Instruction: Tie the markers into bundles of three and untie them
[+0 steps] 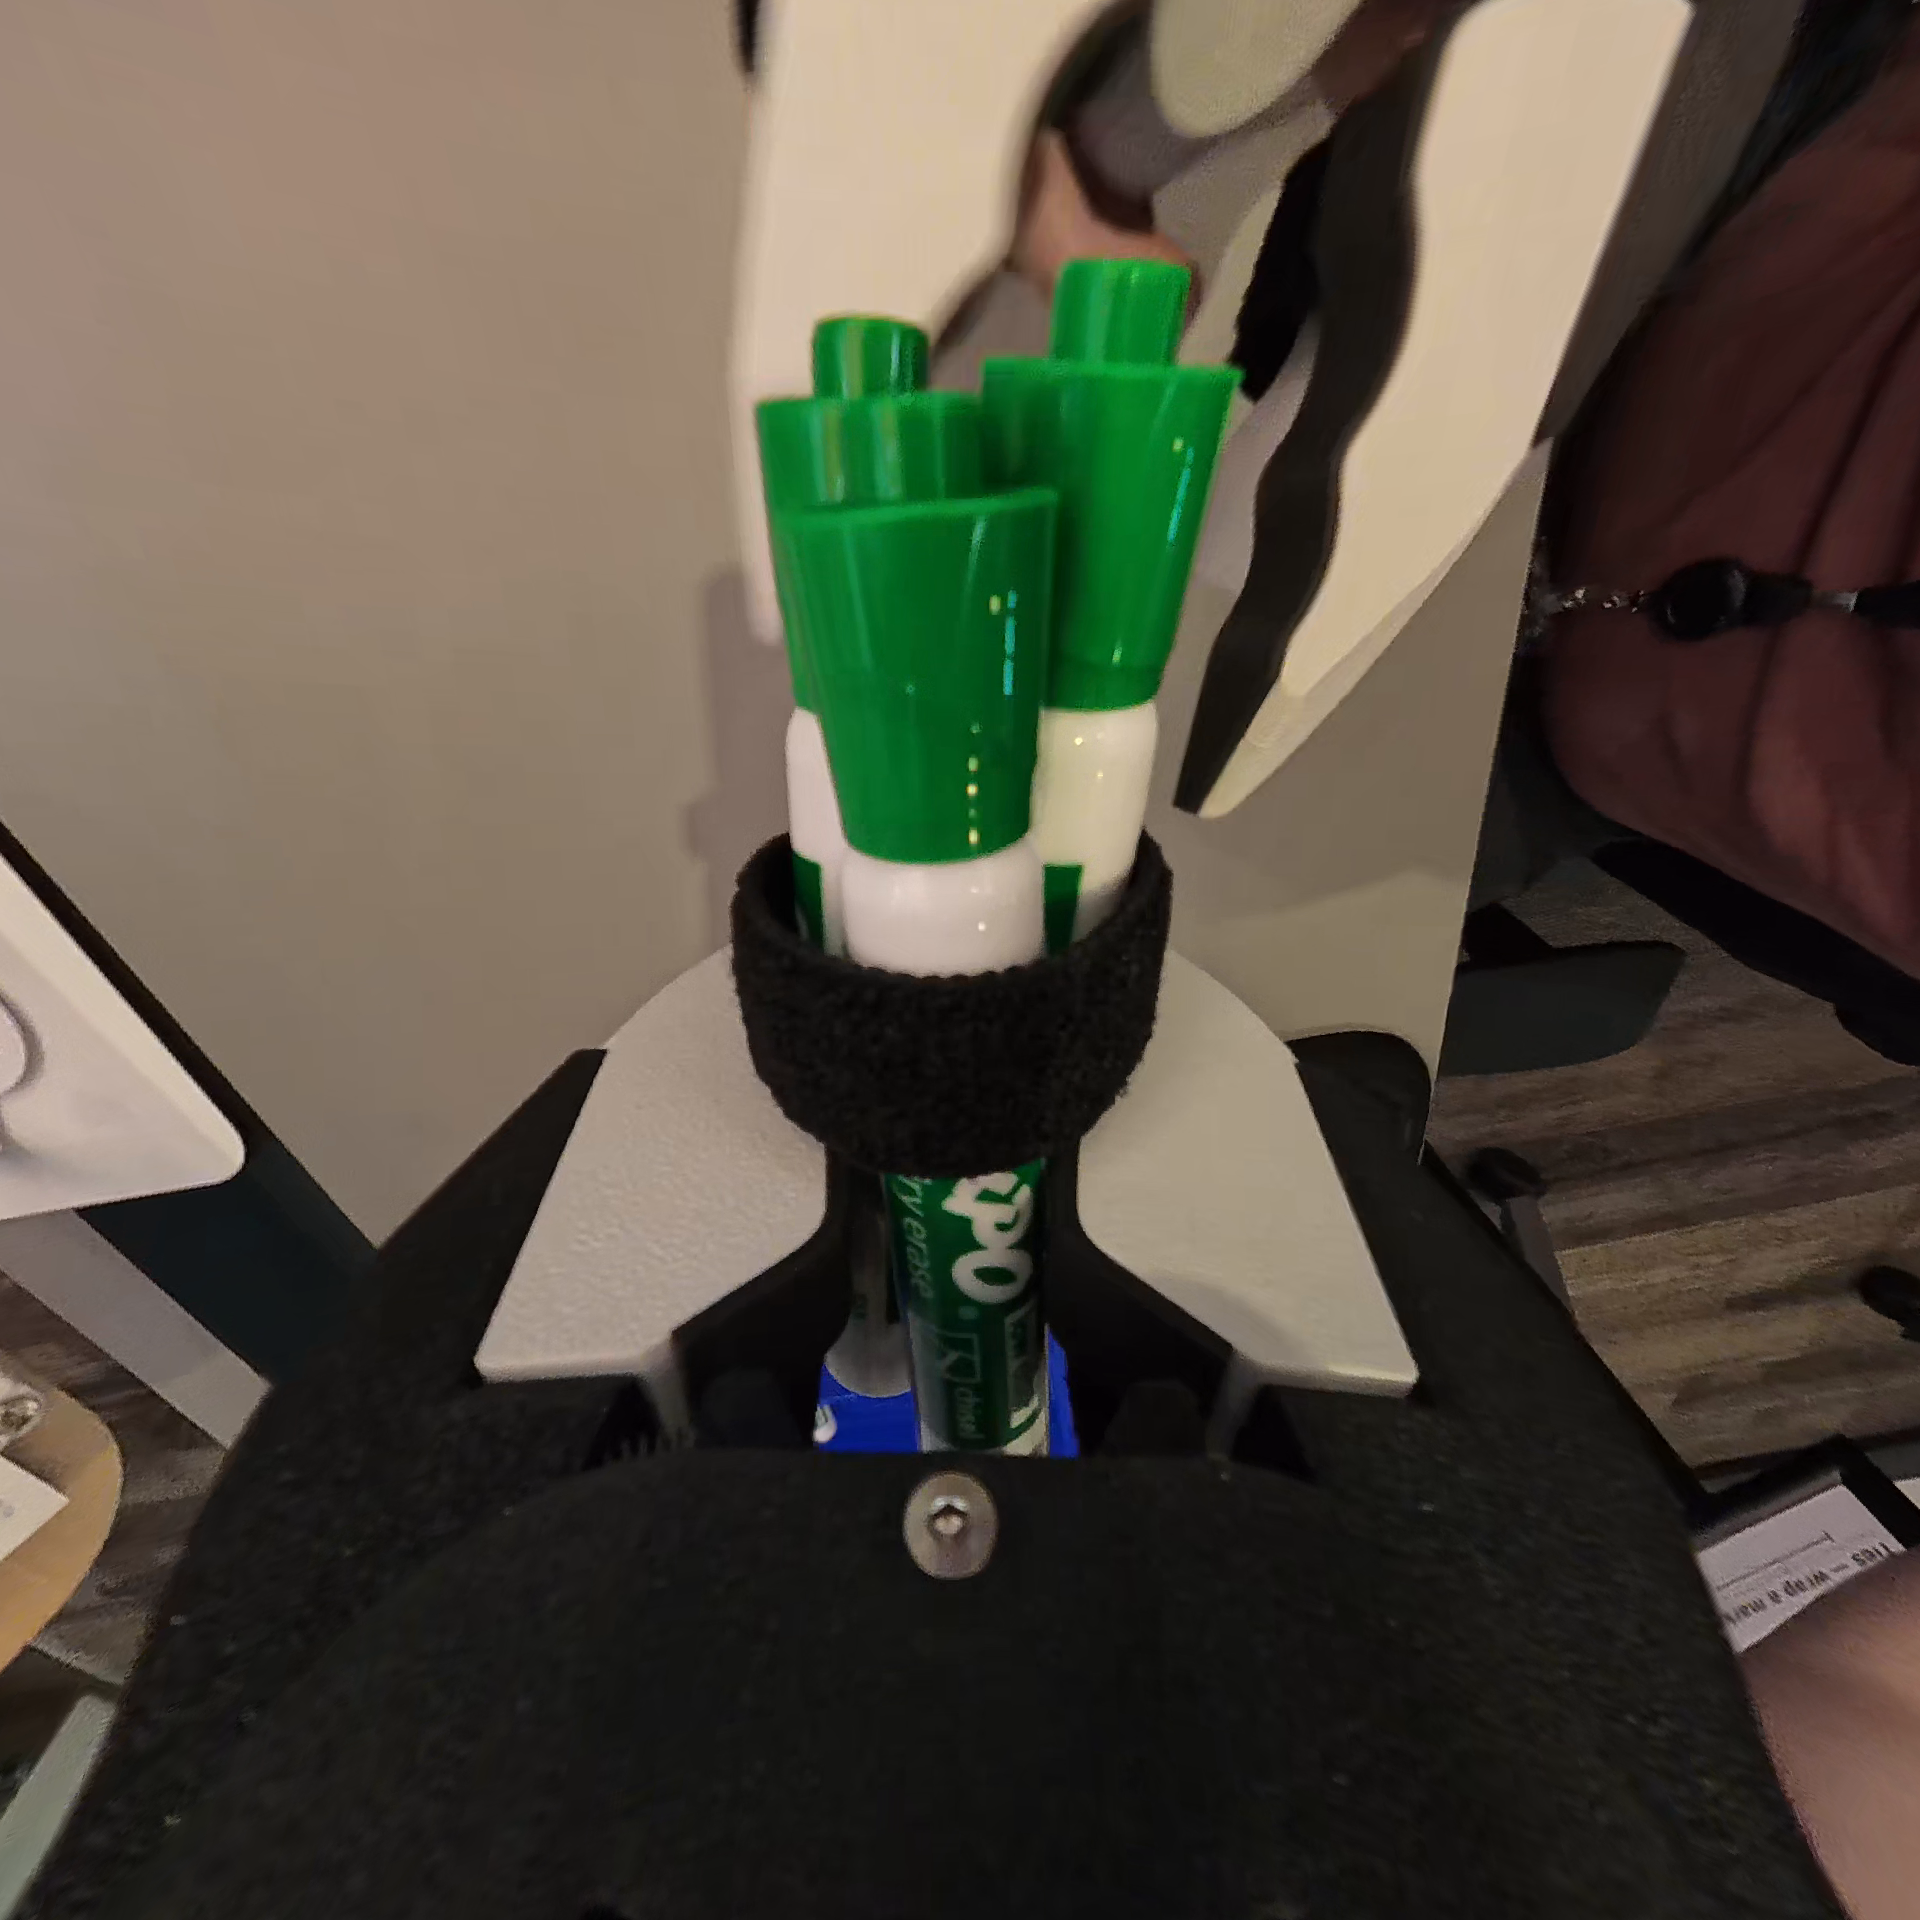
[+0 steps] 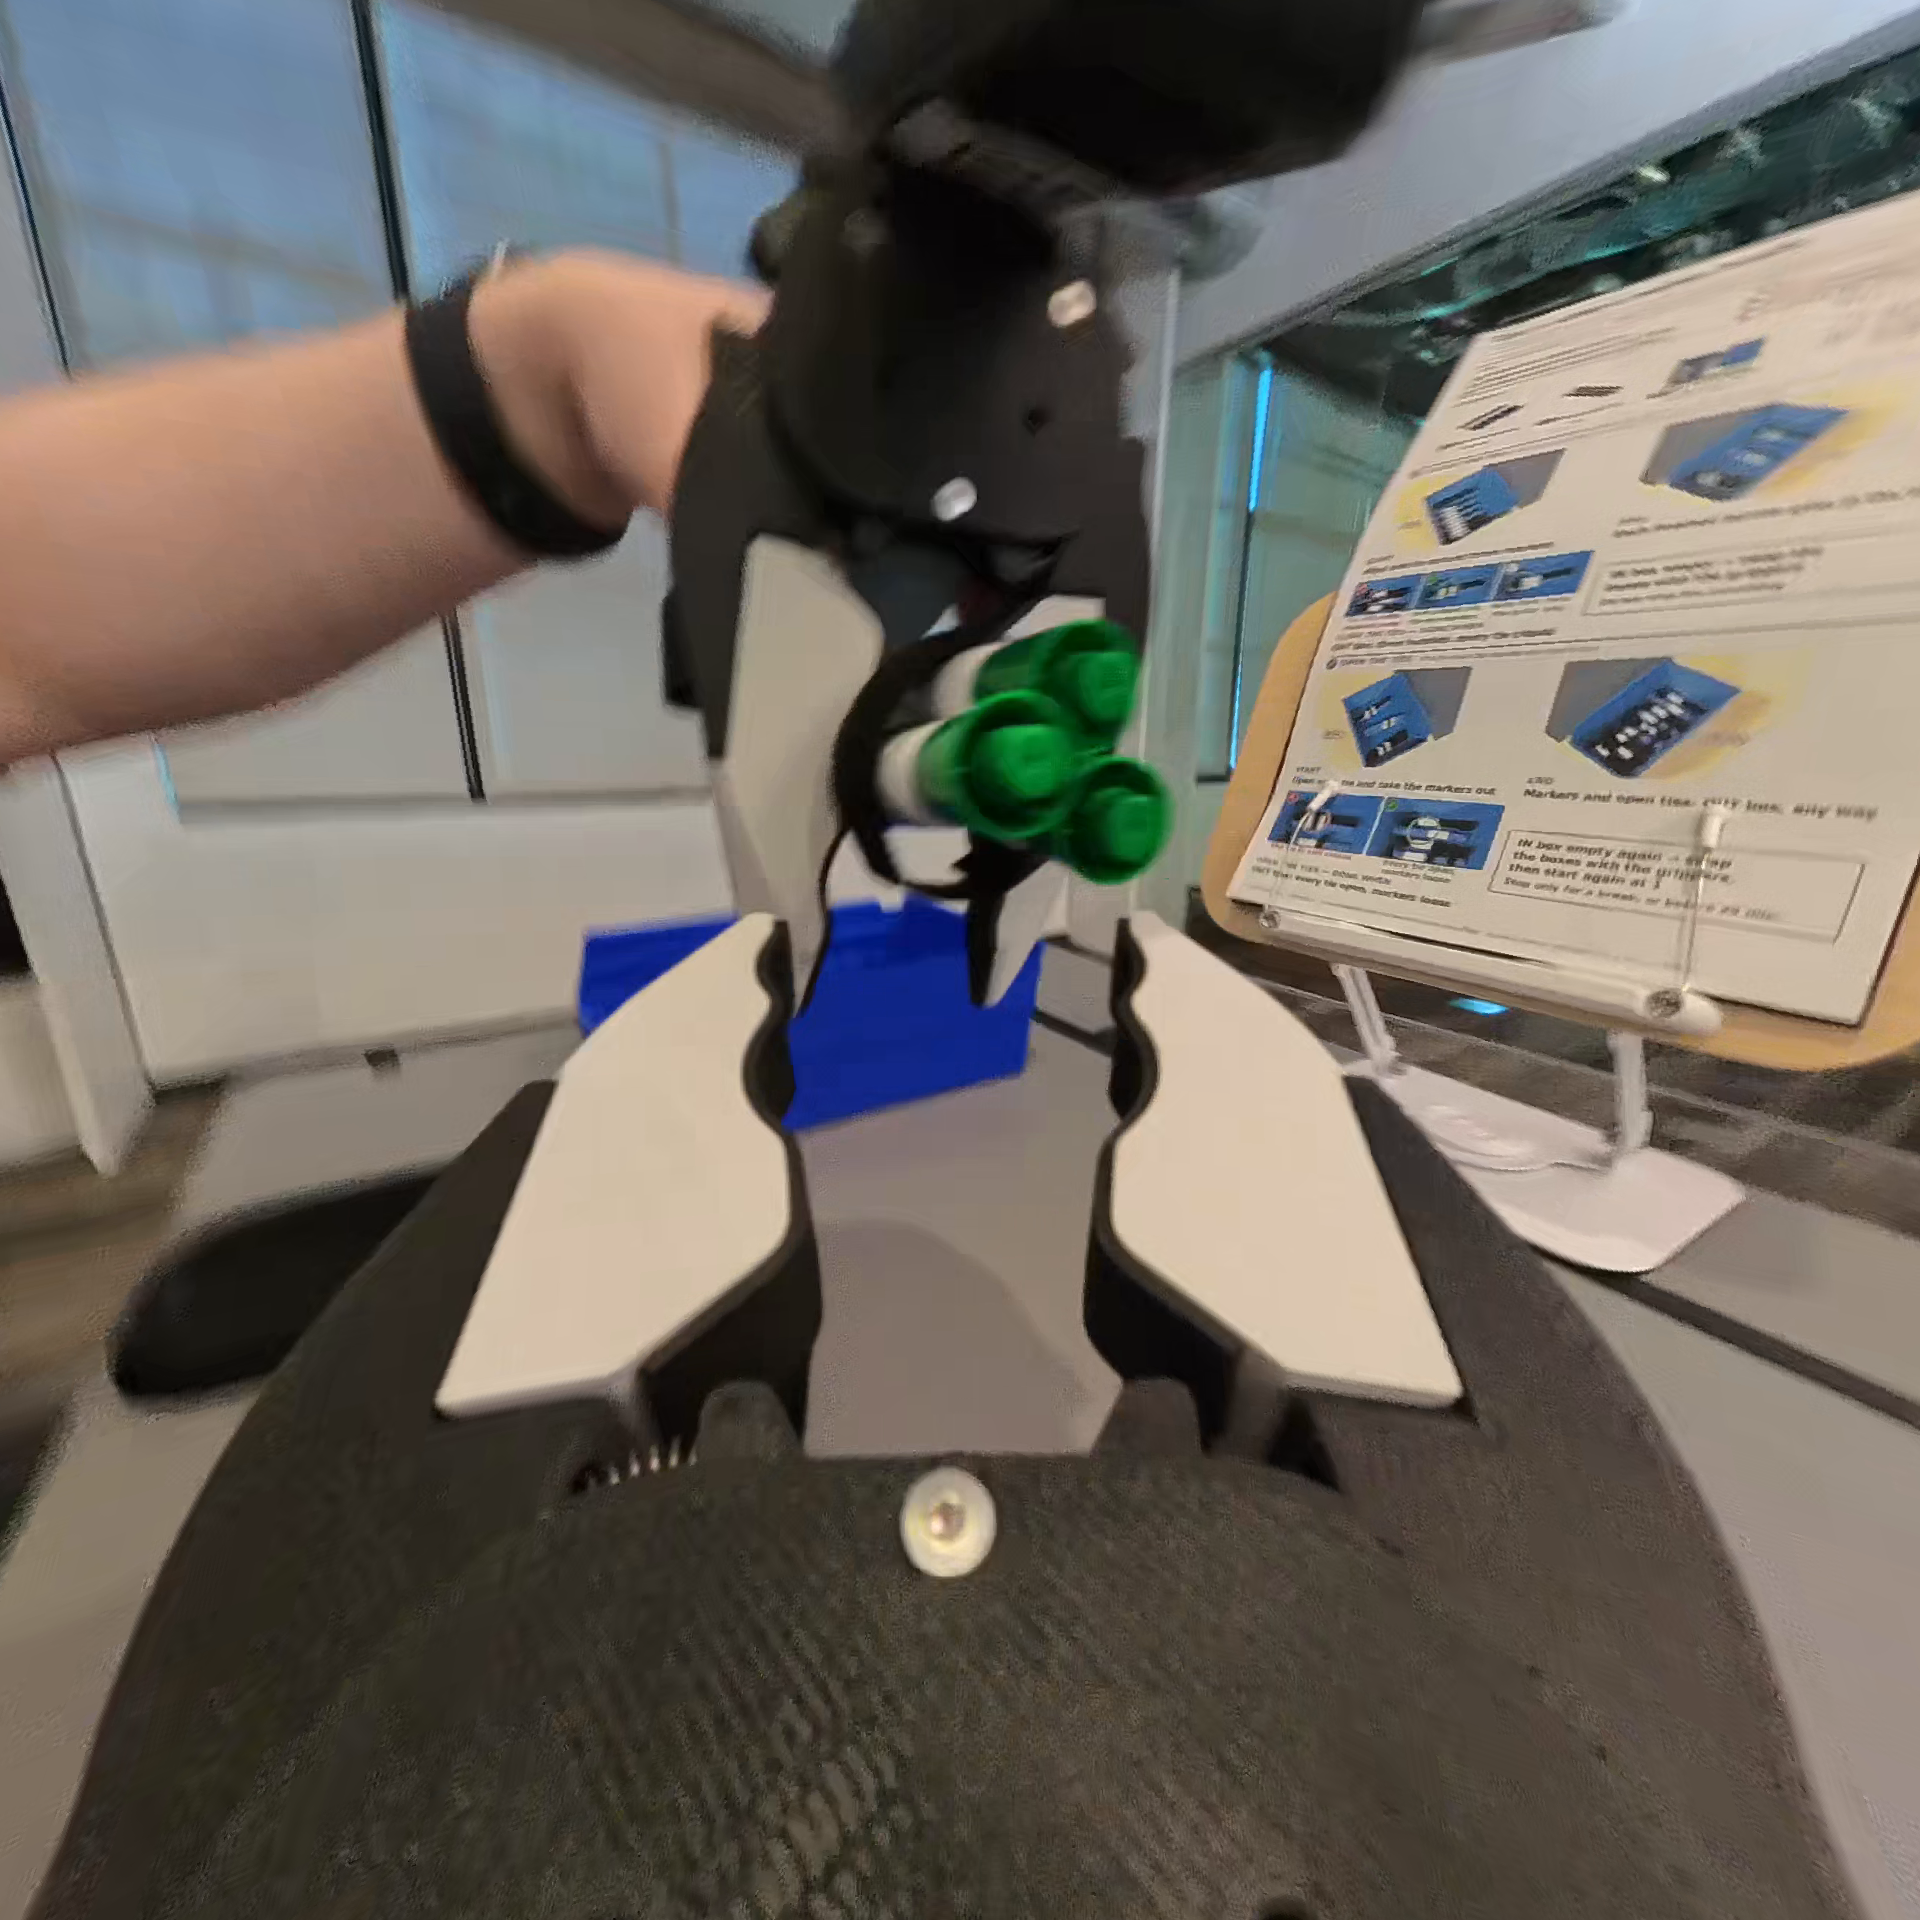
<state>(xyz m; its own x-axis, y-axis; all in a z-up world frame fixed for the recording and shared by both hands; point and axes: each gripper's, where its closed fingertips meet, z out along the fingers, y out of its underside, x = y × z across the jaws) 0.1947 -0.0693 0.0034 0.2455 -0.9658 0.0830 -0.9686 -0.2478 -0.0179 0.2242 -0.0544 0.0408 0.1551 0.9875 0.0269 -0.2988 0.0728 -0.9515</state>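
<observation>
Three green-capped markers [image 1: 935, 665] stand as a bundle with a black hook-and-loop strap [image 1: 951, 1049] wrapped around their white barrels. My left gripper [image 1: 951, 1039] is shut on the bundle at the strap, caps pointing away from it. My right gripper [image 1: 987, 717] is open beyond the caps, one finger on each side and not touching. In the right wrist view the right gripper [image 2: 951, 935] is open and empty. Just beyond it a hand holds the left gripper [image 2: 894, 987] with the markers [image 2: 1039, 758], caps towards the camera, and a loose strap end [image 2: 862, 831] hangs down.
A blue bin [image 2: 904, 1039] sits on the grey table behind the grippers. An instruction sheet on a white stand [image 2: 1610, 623] is at the right. A person's dark red garment [image 1: 1745, 520] and an office chair fill the right of the left wrist view. Some 5 cm of space lies between my two pairs of fingers.
</observation>
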